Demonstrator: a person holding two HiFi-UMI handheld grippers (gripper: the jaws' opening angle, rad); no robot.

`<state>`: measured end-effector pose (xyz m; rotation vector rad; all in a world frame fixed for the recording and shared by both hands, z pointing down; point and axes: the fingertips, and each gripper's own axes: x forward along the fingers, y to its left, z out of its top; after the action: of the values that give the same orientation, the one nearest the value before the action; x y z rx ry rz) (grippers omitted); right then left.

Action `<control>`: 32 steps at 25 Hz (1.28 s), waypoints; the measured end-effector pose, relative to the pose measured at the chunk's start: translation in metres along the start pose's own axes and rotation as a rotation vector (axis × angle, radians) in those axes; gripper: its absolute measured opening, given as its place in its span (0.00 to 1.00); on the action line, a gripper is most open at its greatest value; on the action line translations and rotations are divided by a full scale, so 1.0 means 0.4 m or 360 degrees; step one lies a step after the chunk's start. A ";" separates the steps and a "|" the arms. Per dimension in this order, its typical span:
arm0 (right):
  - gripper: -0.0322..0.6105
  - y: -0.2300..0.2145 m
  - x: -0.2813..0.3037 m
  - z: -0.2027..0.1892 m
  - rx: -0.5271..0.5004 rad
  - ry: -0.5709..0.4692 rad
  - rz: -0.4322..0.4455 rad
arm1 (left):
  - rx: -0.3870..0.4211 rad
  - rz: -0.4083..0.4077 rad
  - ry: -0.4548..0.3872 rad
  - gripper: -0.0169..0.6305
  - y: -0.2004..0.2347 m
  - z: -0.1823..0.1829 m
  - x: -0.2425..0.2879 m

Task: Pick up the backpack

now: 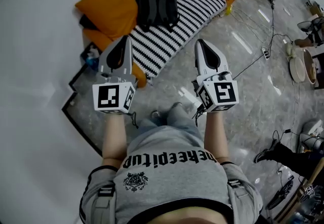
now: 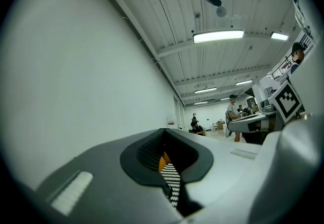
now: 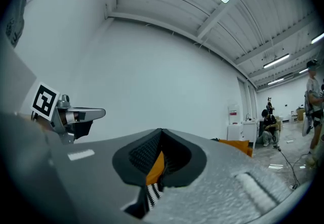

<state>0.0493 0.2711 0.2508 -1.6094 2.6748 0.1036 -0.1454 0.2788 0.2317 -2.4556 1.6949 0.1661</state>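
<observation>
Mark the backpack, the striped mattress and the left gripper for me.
backpack (image 1: 158,1): head view, middle of its dark panel.
striped mattress (image 1: 195,11): head view, bare striped top to the right of the backpack.
left gripper (image 1: 125,41): head view, tips of its shut jaws.

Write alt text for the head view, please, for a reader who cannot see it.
Seen from above, a person holds the left claw and the right claw, both shut and empty, out toward a black backpack that lies on a striped mat among orange cushions by a white wall.
</observation>
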 end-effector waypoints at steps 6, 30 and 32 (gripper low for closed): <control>0.05 -0.029 0.048 -0.014 0.0012 0.0007 -0.0005 | 0.0022 -0.0009 0.0014 0.06 0.010 -0.009 0.045; 0.05 -0.281 0.409 -0.016 0.0007 -0.0015 0.0202 | 0.0027 0.0181 0.0003 0.06 0.090 -0.066 0.420; 0.05 -0.310 0.429 -0.020 0.0013 -0.0017 0.0216 | 0.0034 0.0186 0.0002 0.06 0.078 -0.068 0.454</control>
<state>0.0787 0.0615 0.2442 -1.4199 2.7705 0.1025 -0.1100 0.0961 0.2242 -2.3431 1.8317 0.1597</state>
